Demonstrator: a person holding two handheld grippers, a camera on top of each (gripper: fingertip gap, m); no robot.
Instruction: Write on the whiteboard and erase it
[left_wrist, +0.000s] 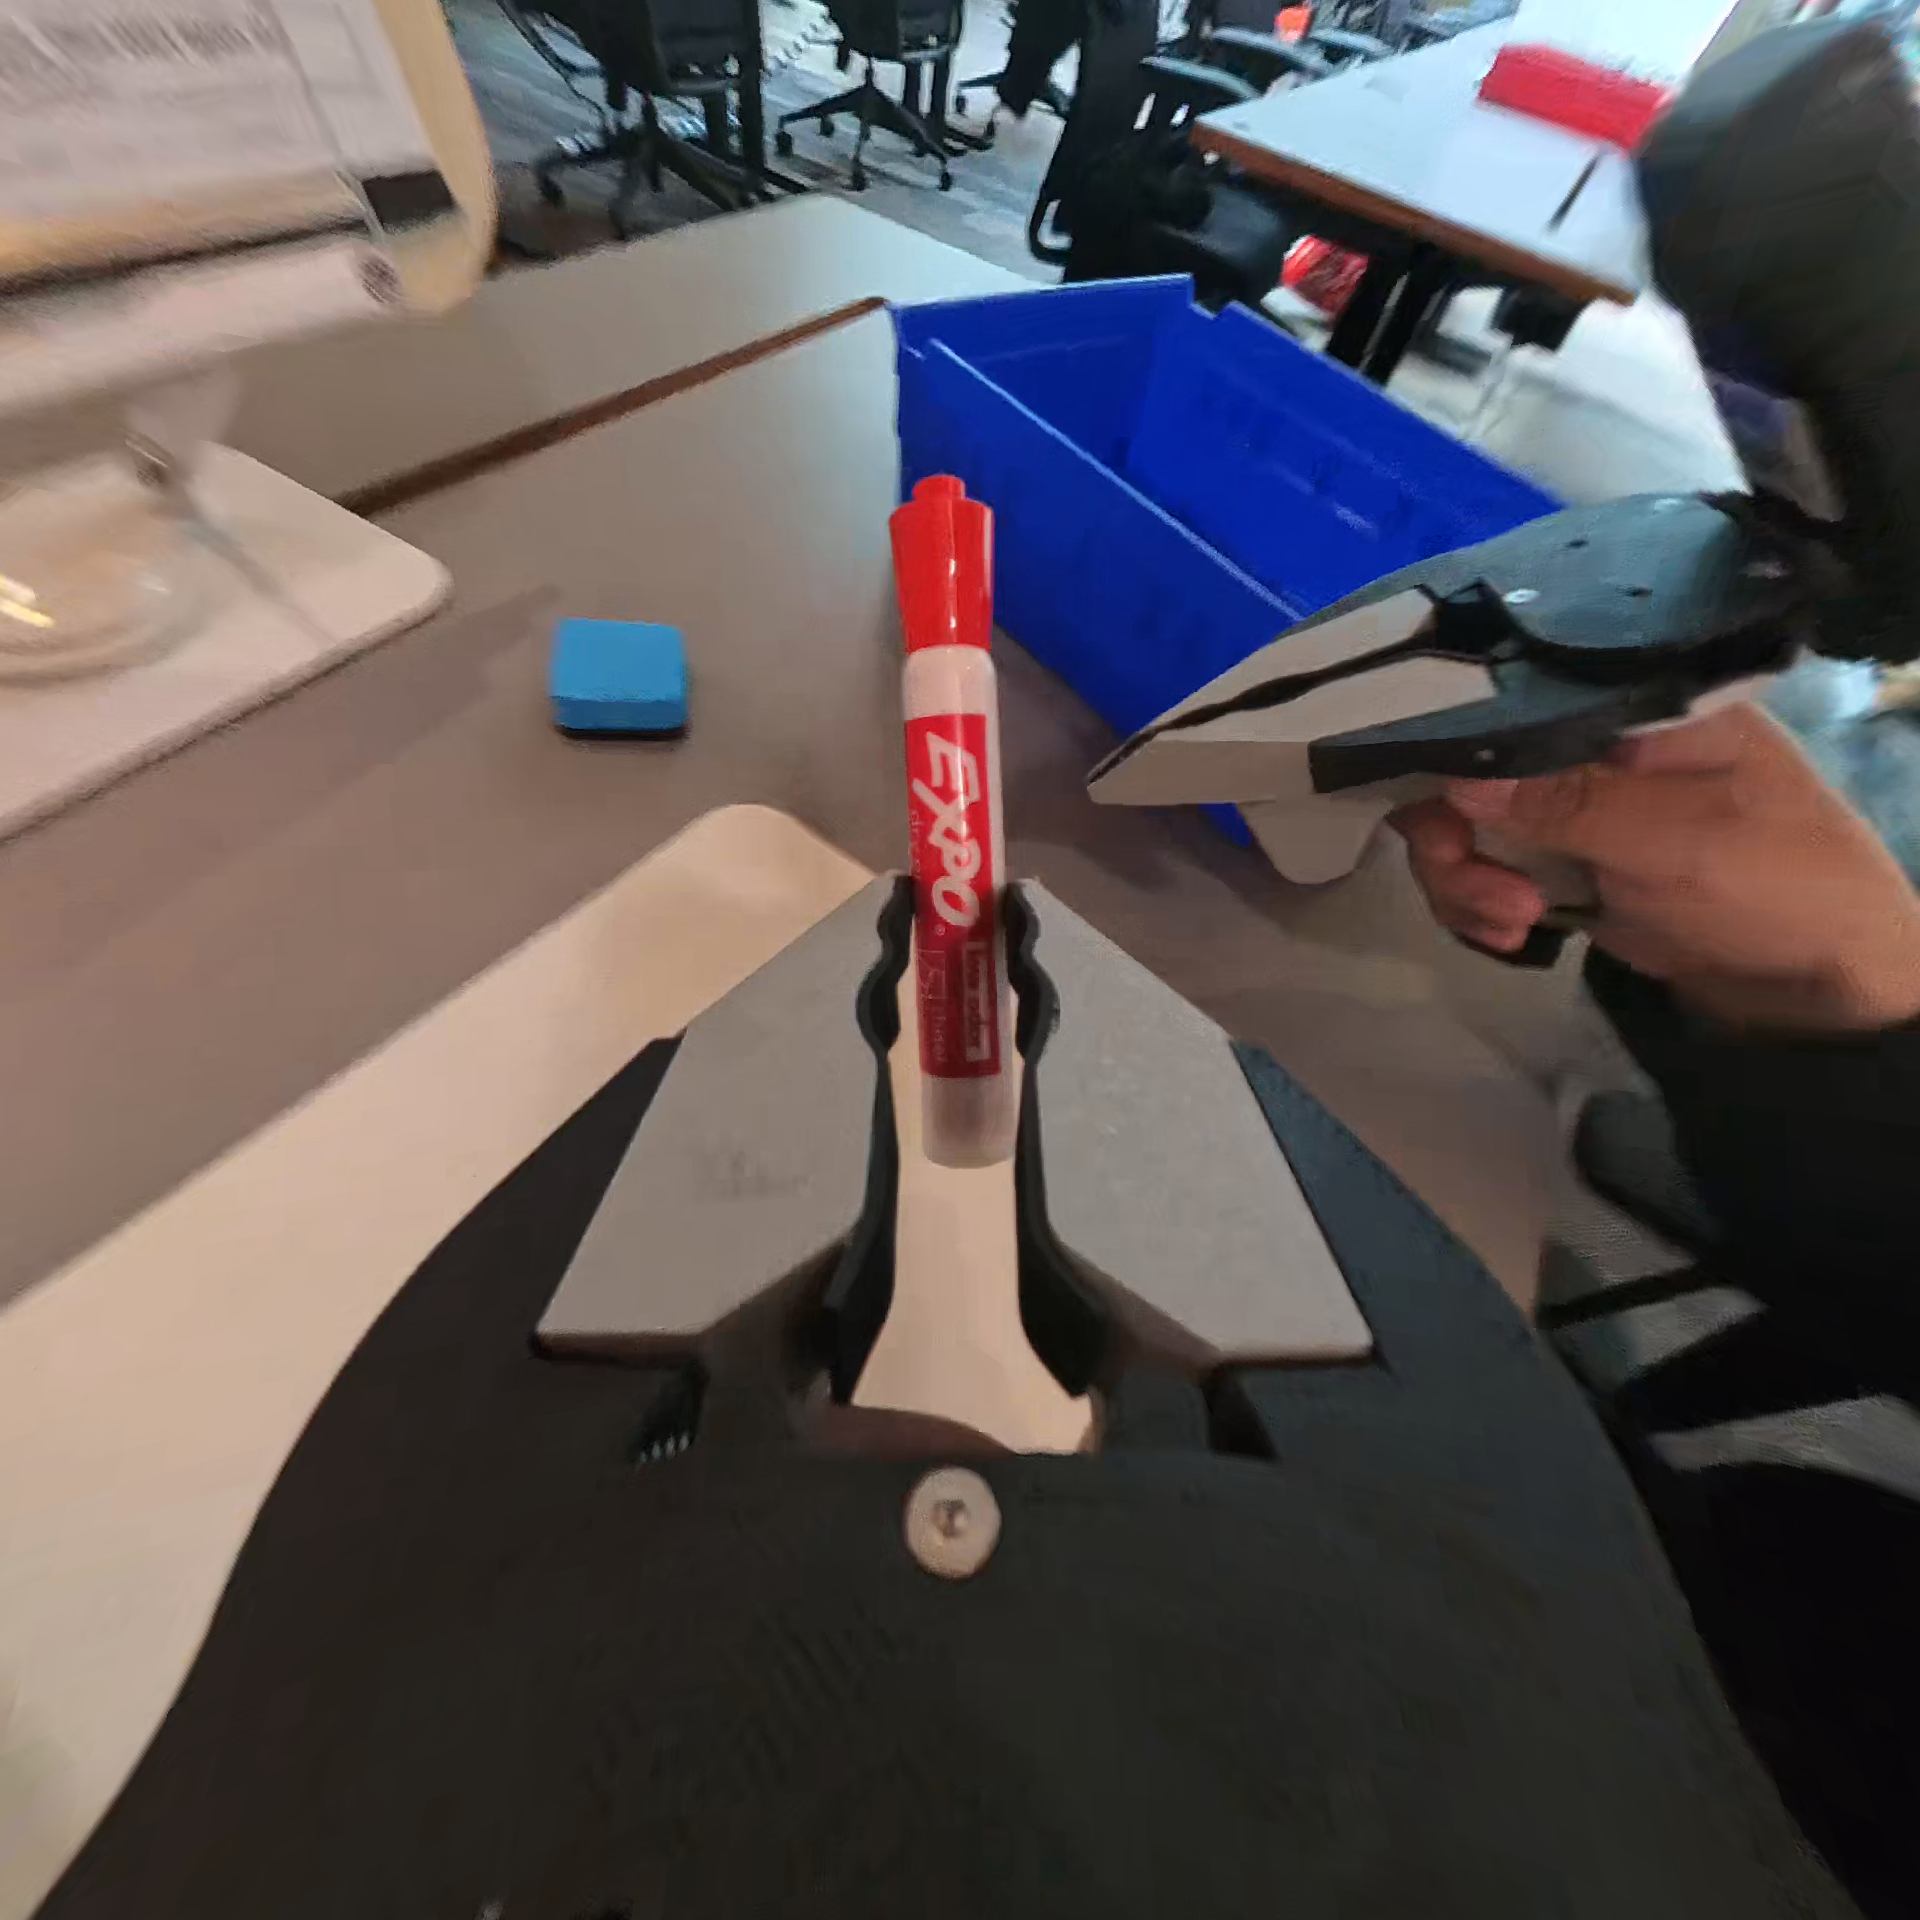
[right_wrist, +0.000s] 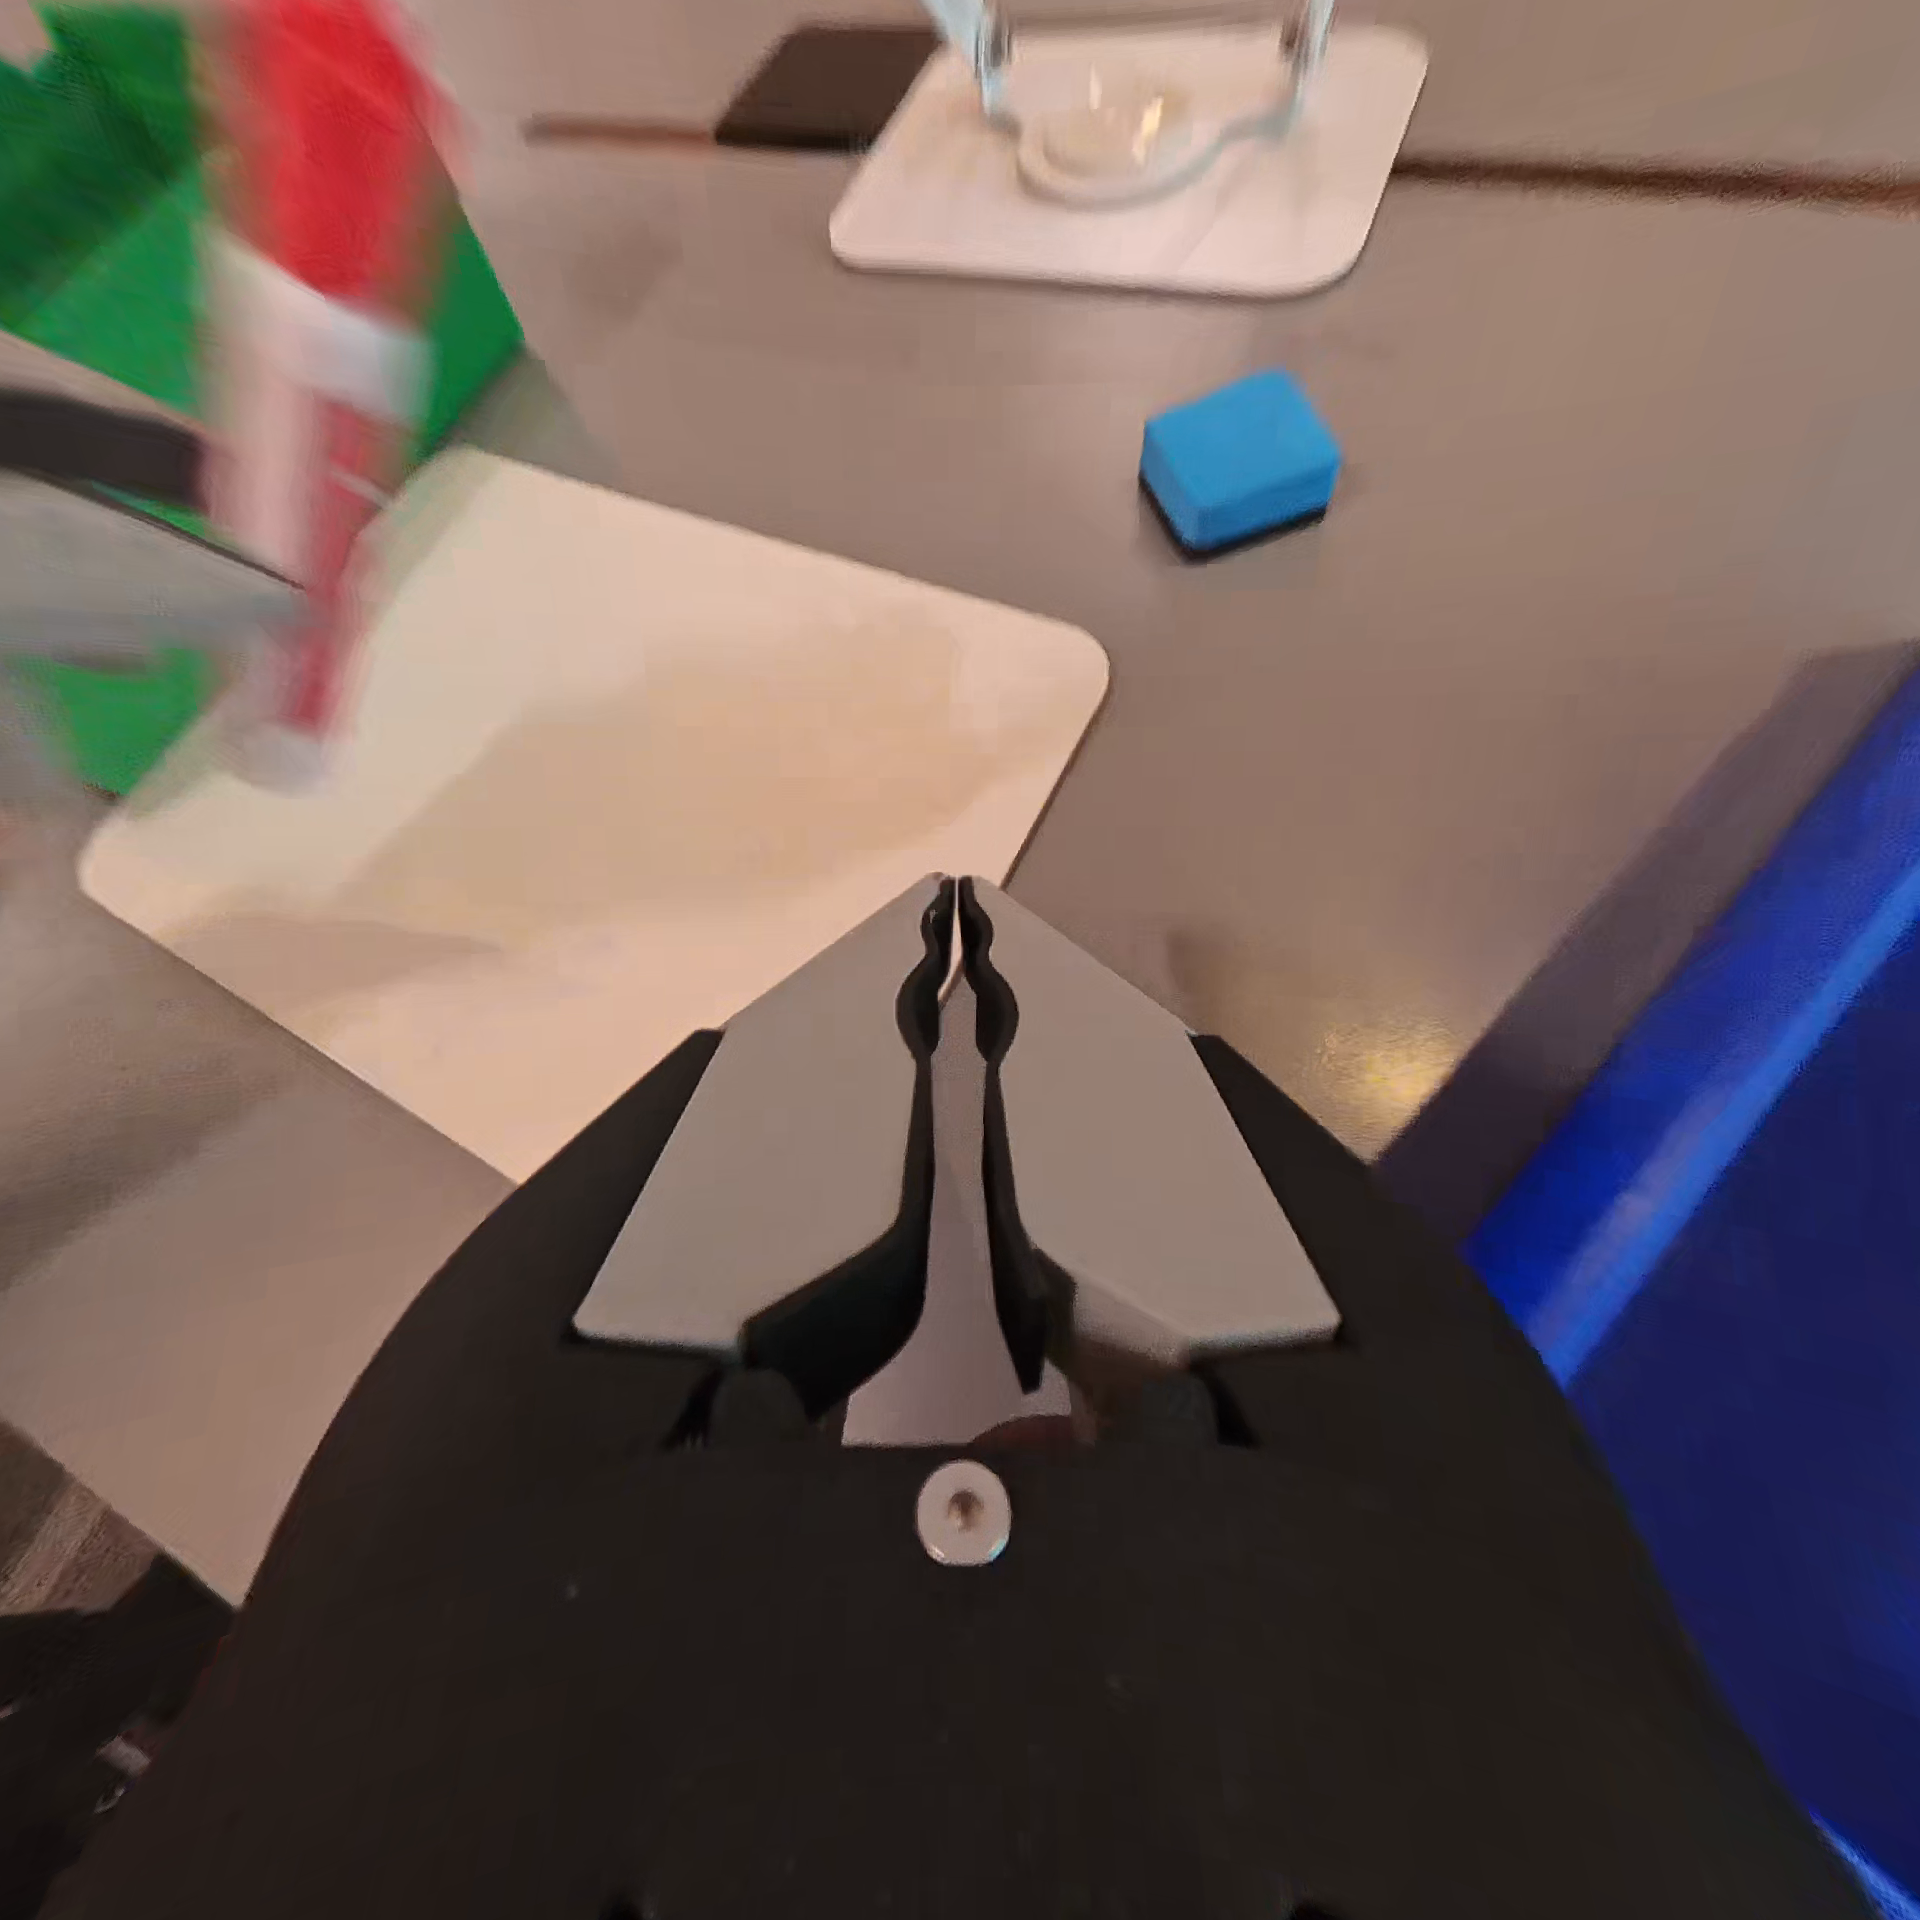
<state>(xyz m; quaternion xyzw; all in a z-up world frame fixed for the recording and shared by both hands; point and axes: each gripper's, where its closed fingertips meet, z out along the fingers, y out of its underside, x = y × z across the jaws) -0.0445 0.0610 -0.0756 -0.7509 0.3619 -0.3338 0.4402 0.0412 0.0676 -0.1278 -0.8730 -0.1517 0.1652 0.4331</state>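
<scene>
While capped marker (left_wrist: 948, 790) stands clamped, eraser (left_wrist: 617, 676) lies beside bin (left_wrist: 1195, 499).

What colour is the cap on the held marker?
Red; the marker cap shows best in the left wrist view.

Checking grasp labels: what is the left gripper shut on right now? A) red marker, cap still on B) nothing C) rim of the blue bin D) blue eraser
A: in the left wrist view the left gripper is clamped on the barrel of the red marker, which stands upright with its red cap on, while the blue eraser lies untouched on the table.
</scene>
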